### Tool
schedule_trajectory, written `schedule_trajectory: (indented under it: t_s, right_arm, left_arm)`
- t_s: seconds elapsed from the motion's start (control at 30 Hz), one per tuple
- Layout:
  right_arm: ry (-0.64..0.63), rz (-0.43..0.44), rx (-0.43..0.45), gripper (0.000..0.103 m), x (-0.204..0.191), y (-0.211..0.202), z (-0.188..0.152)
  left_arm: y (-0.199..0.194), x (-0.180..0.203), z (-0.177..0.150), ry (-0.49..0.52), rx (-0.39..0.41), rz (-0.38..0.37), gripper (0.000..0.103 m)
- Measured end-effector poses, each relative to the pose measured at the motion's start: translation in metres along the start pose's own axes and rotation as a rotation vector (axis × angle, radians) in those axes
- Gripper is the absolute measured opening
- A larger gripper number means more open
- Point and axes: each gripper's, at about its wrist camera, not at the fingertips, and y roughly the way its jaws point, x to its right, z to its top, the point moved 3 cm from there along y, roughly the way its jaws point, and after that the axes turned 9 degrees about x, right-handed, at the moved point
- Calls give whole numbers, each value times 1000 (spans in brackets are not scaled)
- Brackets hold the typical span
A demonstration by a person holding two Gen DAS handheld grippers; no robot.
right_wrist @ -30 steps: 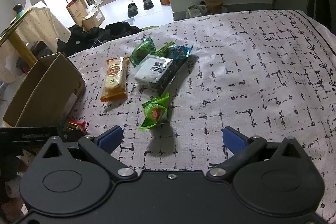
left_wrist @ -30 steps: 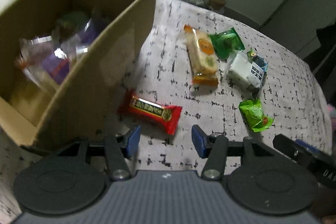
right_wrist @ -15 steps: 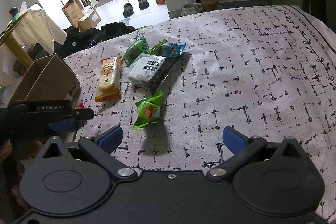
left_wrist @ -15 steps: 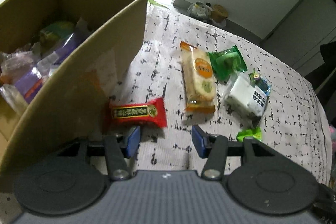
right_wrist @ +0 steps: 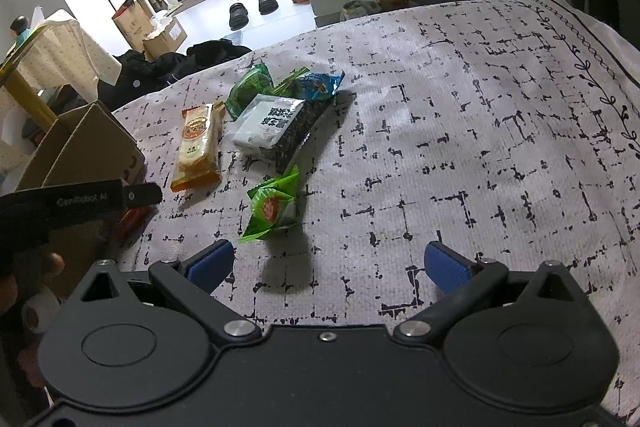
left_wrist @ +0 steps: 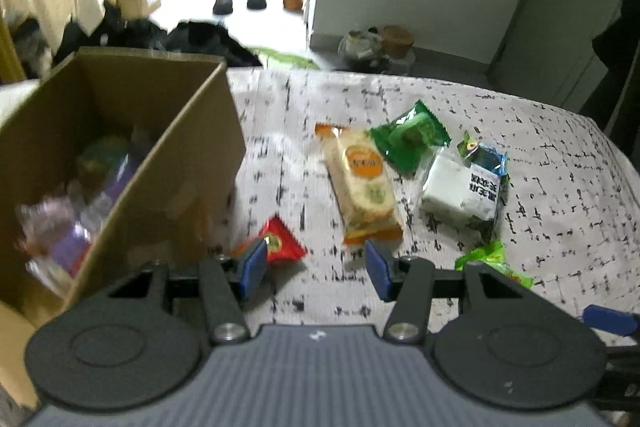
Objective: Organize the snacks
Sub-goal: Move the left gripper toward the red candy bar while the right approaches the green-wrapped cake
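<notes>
- Left gripper [left_wrist: 316, 265]: jaws apart, nothing between the pads, only bare cloth in the gap.
- Red snack packet [left_wrist: 280, 245]: just beside the box's near corner, partly hidden behind the left blue pad; can't tell if the pad touches it. In the right wrist view it's a red sliver [right_wrist: 134, 221] under the left gripper's black bar.
- Cardboard box [left_wrist: 192, 163]: open top, left of the snacks; contents blurred – purple and clear wrappers, something green, can't ID. Near wall cut off by the gripper body.
- Right gripper [right_wrist: 326, 261]: jaws wide apart, empty, hovering over cloth.
- Light-green packet [right_wrist: 274, 207]: just ahead of the right gripper, nearer its left pad, clear of both. In the left view it's mostly hidden behind the right finger linkage [left_wrist: 486, 255].
- Orange-ended long packet [left_wrist: 362, 183]: lies free between box and the cluster.
- Cluster: dark-green packet [left_wrist: 412, 139], white-and-black packet [left_wrist: 460, 191], blue packet [right_wrist: 316, 85] touching or overlapping; blue one mostly covered.
- Patterned cloth [right_wrist: 480, 131]: right half bare, plenty of room there; far edge drops to the floor behind the snacks.
- Person's fingers [right_wrist: 24, 275] at lower left, blurred.
</notes>
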Motion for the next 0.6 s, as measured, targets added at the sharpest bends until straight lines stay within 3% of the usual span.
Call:
schedule_trajectory:
  t_s: [0.4, 0.6]
  right_arm:
    - [2, -1, 0, 103, 0, 0, 1]
    - [-1, 3, -2, 103, -3, 2, 1]
  left_arm:
    - [33, 12, -14, 181, 35, 79, 53]
    - [41, 3, -13, 91, -16, 41, 53]
